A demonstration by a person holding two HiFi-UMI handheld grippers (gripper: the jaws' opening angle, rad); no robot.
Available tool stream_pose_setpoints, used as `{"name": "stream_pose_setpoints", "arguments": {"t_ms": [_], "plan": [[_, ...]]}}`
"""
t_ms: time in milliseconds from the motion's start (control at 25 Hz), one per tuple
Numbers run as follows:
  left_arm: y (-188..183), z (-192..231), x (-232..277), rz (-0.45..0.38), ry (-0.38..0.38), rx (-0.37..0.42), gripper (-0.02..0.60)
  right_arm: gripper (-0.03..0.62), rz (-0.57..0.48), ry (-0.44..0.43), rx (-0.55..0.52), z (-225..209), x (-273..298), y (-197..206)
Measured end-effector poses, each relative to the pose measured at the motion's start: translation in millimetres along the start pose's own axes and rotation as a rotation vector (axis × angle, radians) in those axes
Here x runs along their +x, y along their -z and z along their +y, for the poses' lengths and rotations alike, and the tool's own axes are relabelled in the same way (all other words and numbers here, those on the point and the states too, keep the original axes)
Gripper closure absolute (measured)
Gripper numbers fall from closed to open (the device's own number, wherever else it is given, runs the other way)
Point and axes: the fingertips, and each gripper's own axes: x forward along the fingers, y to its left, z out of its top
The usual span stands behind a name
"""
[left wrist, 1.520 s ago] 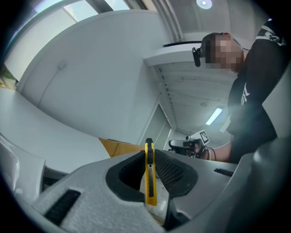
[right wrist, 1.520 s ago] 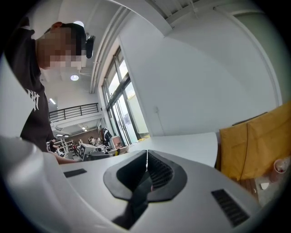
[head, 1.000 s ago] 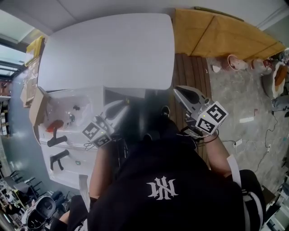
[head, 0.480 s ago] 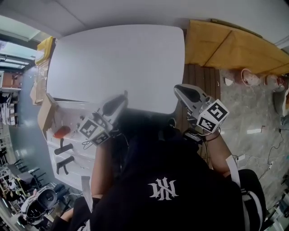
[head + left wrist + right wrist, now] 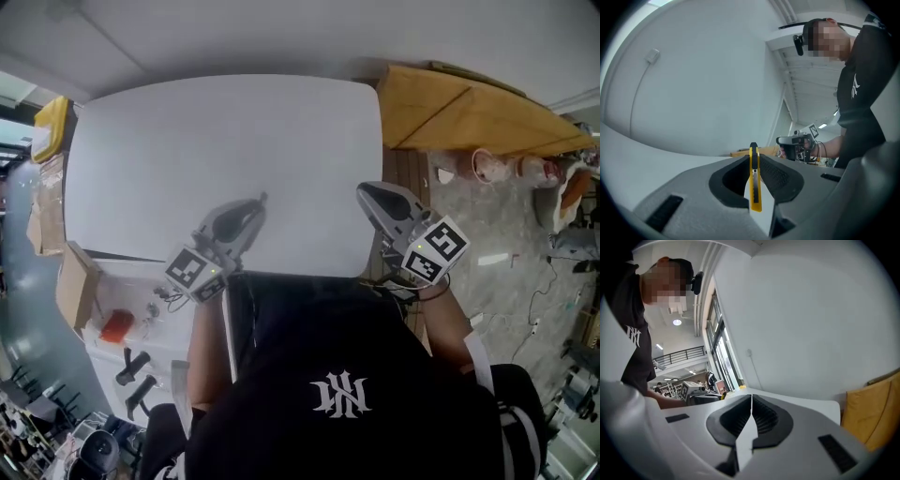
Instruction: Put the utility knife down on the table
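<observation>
Left gripper (image 5: 255,202), head view: over the white table (image 5: 187,131), near its front edge. Right gripper (image 5: 367,192) is just off the table's right edge. White monogram on black shirt (image 5: 335,391).
Left gripper view: jaws pinch yellow utility knife (image 5: 754,185) edge-up, above the table.
Right gripper view: jaws pressed together, nothing between.

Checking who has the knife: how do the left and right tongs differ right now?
The left tongs are shut on the yellow utility knife; the right tongs are shut on nothing. The left tongs hang over the white table; the right tongs sit at its right edge. Both are closed.
</observation>
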Motion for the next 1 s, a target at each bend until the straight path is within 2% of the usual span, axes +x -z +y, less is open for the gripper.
{"name": "stream_pose_setpoints", "arguments": {"t_ms": [120,240,320,440,640,840,1000], "plan": [[0,35,11,-0.003,0.022,-0.014,0.517,0.588,0.031,0.038,-0.008,-20,27,-3],[14,67,26,0.042,0.032,-0.054,0.517,0.588,0.043,0.061,-0.023,-38,54,-3],[23,84,40,0.07,0.025,-0.054,0.517,0.588,0.044,0.047,-0.011,-52,69,-4],[42,109,60,0.128,-0.01,-0.011,0.517,0.588,0.059,-0.005,0.0,-71,93,4],[78,164,92,0.247,-0.105,0.065,0.517,0.588,0.081,-0.088,0.018,-122,138,42],[104,208,109,0.343,-0.21,0.055,0.517,0.588,0.108,-0.165,0.014,-169,165,70],[122,231,113,0.415,-0.255,0.053,0.517,0.588,0.131,-0.156,-0.017,-191,179,89]]}}
